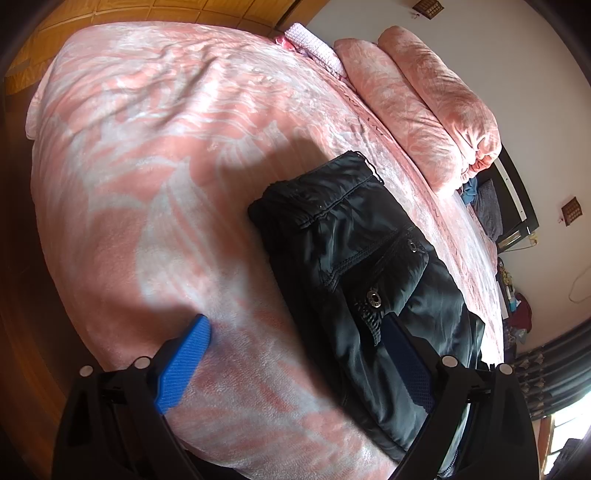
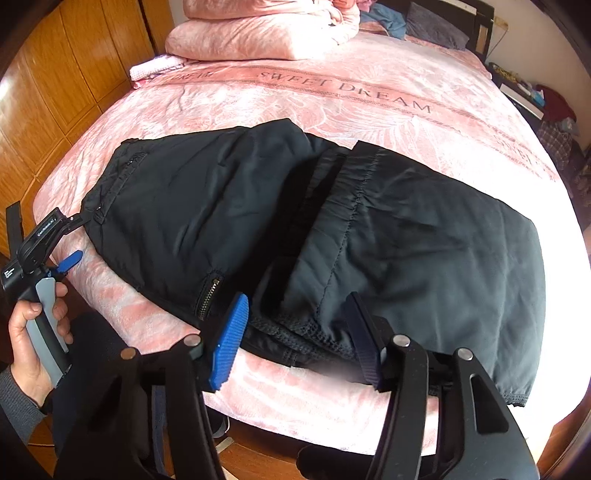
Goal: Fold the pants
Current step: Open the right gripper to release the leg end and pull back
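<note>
Bare bedspread [image 2: 369, 110] lies open beyond the pants [image 2: 258, 206]; stacked quilts [image 2: 266, 33] block the headboard end.

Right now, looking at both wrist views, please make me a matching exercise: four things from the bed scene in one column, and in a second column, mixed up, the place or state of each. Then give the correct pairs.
Things:
1. black pants
2. right gripper
3. pink folded blanket
4. left gripper

Places or states:
A. stacked at the far end of the bed
B. folded over, lying near the bed's front edge
C. open, over the pants' hem at the near edge
D. held in a hand at the bed's left corner

Pairs: 1-B, 2-C, 3-A, 4-D
</note>
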A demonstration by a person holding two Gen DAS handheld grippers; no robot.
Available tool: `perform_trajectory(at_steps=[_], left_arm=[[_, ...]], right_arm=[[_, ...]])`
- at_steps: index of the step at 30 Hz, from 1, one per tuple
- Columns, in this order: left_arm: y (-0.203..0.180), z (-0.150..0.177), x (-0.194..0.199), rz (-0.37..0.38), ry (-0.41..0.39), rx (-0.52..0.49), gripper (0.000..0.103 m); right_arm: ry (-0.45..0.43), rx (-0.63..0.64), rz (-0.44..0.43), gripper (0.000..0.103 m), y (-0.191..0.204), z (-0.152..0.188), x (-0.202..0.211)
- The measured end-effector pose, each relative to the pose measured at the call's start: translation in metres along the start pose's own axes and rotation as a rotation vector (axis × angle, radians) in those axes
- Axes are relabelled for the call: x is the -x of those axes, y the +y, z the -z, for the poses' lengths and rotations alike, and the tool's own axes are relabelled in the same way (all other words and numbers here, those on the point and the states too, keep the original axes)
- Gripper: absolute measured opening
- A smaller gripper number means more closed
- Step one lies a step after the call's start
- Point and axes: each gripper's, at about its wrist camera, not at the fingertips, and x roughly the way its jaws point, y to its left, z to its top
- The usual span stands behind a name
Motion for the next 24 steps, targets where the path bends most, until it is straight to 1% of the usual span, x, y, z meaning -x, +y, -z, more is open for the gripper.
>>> perform_trajectory(at_steps=[1,2,3,4,5,6,7,8,12,14,17,20,22,23,24], left_arm=[[0.0,0.0,0.0,0.002,0.001,0.0,0.094],[0.0,0.0,0.0,0.005,0.003,0.0,0.094],[0.0,0.001,0.001,0.009,0.005,0.001,0.094],[0.001,0.001,0.001,0.011,0.005,0.002,0.094],[0.003,-0.001,0.001,0.014,0.006,0.005,0.094],[0.003,-0.001,0.001,0.016,0.008,0.008,0.094],[0.003,-0.001,0.001,0.017,0.009,0.009,0.094],[0.002,-0.001,0.001,0.018,0.009,0.009,0.094],[0.003,-0.002,0.0,0.019,0.008,0.013,0.094],[0.003,-0.002,-0.001,0.018,0.008,0.014,0.094],[0.002,-0.002,-0.001,0.017,0.009,0.013,0.094],[0.003,-0.002,0.0,0.018,0.011,0.013,0.094],[0.003,-0.002,-0.001,0.02,0.014,0.015,0.094],[0.004,-0.002,-0.001,0.021,0.017,0.016,0.094],[0.003,-0.002,-0.002,0.022,0.018,0.017,0.095]], right_arm=[[0.015,-0.017,0.005,0.051,-0.003,0.001,-0.003],[0.023,-0.04,0.002,0.045,-0.006,0.003,-0.005],[0.033,-0.065,-0.02,0.032,-0.01,0.004,-0.008],[0.045,-0.088,-0.045,0.028,-0.013,0.005,-0.011],[0.047,-0.098,-0.049,0.025,-0.015,0.005,-0.013],[0.05,-0.099,-0.057,0.012,-0.015,0.005,-0.013],[0.045,-0.11,-0.084,0.009,-0.016,0.004,-0.011],[0.037,-0.12,-0.092,0.009,-0.016,0.004,-0.007],[-0.015,-0.091,-0.105,0.009,-0.007,-0.001,0.016],[-0.02,-0.077,-0.108,0.009,-0.005,-0.002,0.018],[0.024,-0.063,-0.111,0.009,-0.002,-0.001,0.0],[0.072,-0.021,-0.114,0.009,0.004,0.005,-0.018],[0.085,-0.015,-0.116,0.01,0.003,0.006,-0.023],[0.088,0.0,-0.119,0.012,0.004,0.005,-0.023],[0.091,0.013,-0.129,0.018,0.006,0.005,-0.022]])
